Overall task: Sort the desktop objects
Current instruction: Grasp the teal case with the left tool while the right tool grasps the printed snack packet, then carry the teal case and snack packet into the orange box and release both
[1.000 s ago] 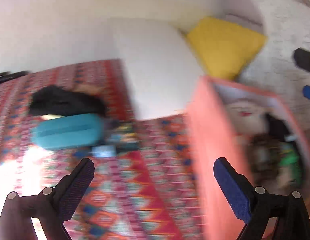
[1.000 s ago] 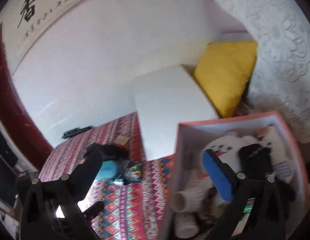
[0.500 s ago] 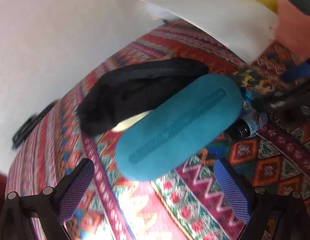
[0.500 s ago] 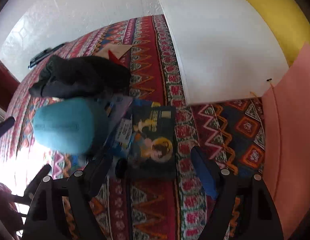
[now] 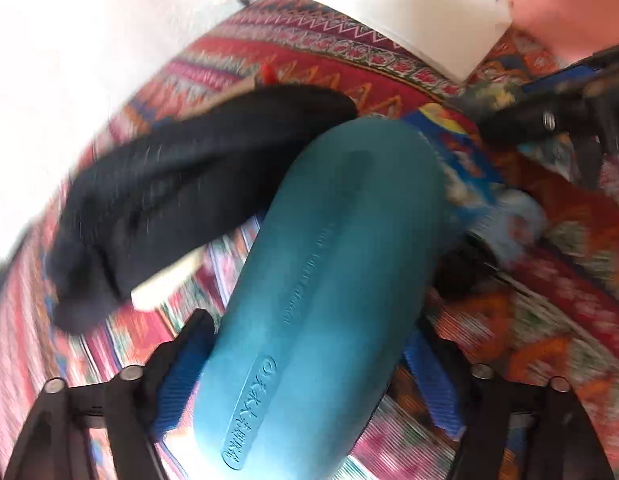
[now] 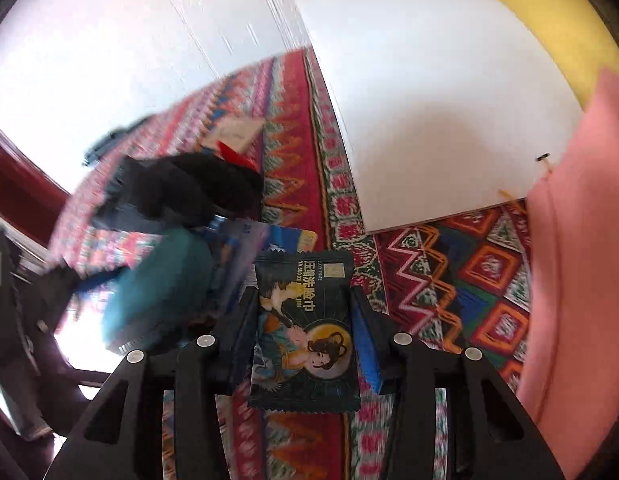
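The dark packet (image 6: 305, 332) carries yellow Chinese characters "压缩洗脸巾", with small Latin letters beside them reading roughly "YA SUO XI LIAN JIN". The teal case (image 5: 325, 292) bears an embossed oval mark and a faint line of lettering, both too blurred to read.

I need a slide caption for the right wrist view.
Right gripper closing around a dark illustrated packet on the patterned cloth.

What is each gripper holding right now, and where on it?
The left gripper clamps the teal case across its near end. The right gripper pinches the dark illustrated packet by its long side edges, around mid-length.
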The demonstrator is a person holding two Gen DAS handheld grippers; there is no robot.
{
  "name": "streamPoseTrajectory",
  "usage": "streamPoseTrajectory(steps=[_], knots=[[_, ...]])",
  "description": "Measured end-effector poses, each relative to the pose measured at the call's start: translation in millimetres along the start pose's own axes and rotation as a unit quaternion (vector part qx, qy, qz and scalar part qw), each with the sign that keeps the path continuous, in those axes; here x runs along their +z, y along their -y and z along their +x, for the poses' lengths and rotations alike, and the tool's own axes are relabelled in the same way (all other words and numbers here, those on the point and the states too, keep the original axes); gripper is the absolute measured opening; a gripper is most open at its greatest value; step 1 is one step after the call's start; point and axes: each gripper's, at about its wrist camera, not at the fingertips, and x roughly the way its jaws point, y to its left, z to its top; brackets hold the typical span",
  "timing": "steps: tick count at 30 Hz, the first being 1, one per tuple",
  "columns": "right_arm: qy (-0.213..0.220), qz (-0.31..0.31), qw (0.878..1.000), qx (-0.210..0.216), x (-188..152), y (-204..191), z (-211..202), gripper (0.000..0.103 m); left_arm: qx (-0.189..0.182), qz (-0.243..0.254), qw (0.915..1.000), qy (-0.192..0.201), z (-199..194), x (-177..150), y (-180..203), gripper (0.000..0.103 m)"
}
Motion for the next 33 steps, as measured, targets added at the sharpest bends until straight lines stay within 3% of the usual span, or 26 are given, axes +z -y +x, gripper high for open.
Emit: streamPoseTrajectory(steps=[2, 4, 6, 8, 9, 15, 16, 18, 19, 20, 21, 24, 27, 28, 31, 33], knots=[[0.020, -0.006, 1.000, 0.017, -4.7, -8.4, -24.6, 0.047, -0.003, -0.034, 0.9994, 0.011, -23.4, -10.1, -0.2, 0.050], [0.044, -0.019, 0.998, 0.028, -10.2, -17.7, -53.0, 0.047, -0.006, -0.072, 0.9970, 0.027, -51.1, -19.0, -1.1, 0.043], [0.069, -0.032, 0.996, 0.039, -15.0, -26.2, -81.8, 0.047, -0.038, -0.109, 0.9923, 0.046, -78.4, -29.0, -1.3, 0.036], [0.094, -0.045, 0.994, 0.046, -20.8, -32.6, -109.6, 0.047, -0.046, -0.127, 0.9893, 0.055, -98.7, -39.2, 2.7, 0.011], [0.106, -0.050, 0.992, 0.050, -24.7, -35.1, -123.3, 0.047, -0.046, -0.132, 0.9887, 0.053, -103.4, -42.2, 4.0, 0.011], [0.134, -0.042, 0.988, 0.065, -42.8, -22.0, -168.7, 0.047, -0.034, -0.138, 0.9898, 0.013, -94.9, -51.2, 13.9, 0.014], [0.135, -0.040, 0.988, 0.065, -43.2, -20.0, -170.0, 0.047, -0.036, -0.143, 0.9890, 0.013, -91.0, -51.2, 18.4, 0.021], [0.135, -0.037, 0.988, 0.064, -44.0, -15.9, -172.5, 0.048, -0.060, -0.160, 0.9845, 0.037, -92.9, -47.6, 24.5, 0.051], [0.136, -0.035, 0.988, 0.064, -44.3, -13.9, -173.8, 0.048, -0.064, -0.165, 0.9832, 0.047, -92.8, -44.0, 28.7, 0.082], [0.136, -0.034, 0.988, 0.064, -44.7, -11.9, -175.1, 0.048, -0.062, -0.166, 0.9827, 0.055, -91.6, -39.6, 33.6, 0.101], [0.136, -0.032, 0.988, 0.064, -45.1, -9.9, -176.3, 0.048, -0.052, -0.160, 0.9843, 0.053, -87.6, -34.3, 40.8, 0.103], [0.137, -0.027, 0.988, 0.063, -46.2, -3.9, -180.1, 0.048, -0.018, -0.123, 0.9922, -0.008, -50.4, -20.1, 63.1, 0.102], [0.140, -0.024, 0.988, 0.062, -45.8, 1.6, -183.3, 0.048, 0.003, -0.114, 0.9915, -0.063, -2.7, -22.6, 72.3, 0.101], [0.142, -0.023, 0.988, 0.062, -45.5, 3.3, -184.2, 0.048, -0.011, -0.143, 0.9880, -0.058, 4.2, -27.1, 67.2, 0.100], [0.154, -0.020, 0.986, 0.064, -44.7, 8.9, -192.4, 0.048, -0.034, -0.216, 0.9753, -0.030, -8.4, -36.3, 48.0, 0.066], [0.167, -0.014, 0.984, 0.065, -43.5, 13.1, -200.0, 0.048, -0.047, -0.231, 0.9718, -0.012, -23.8, -41.8, 45.7, 0.066]])
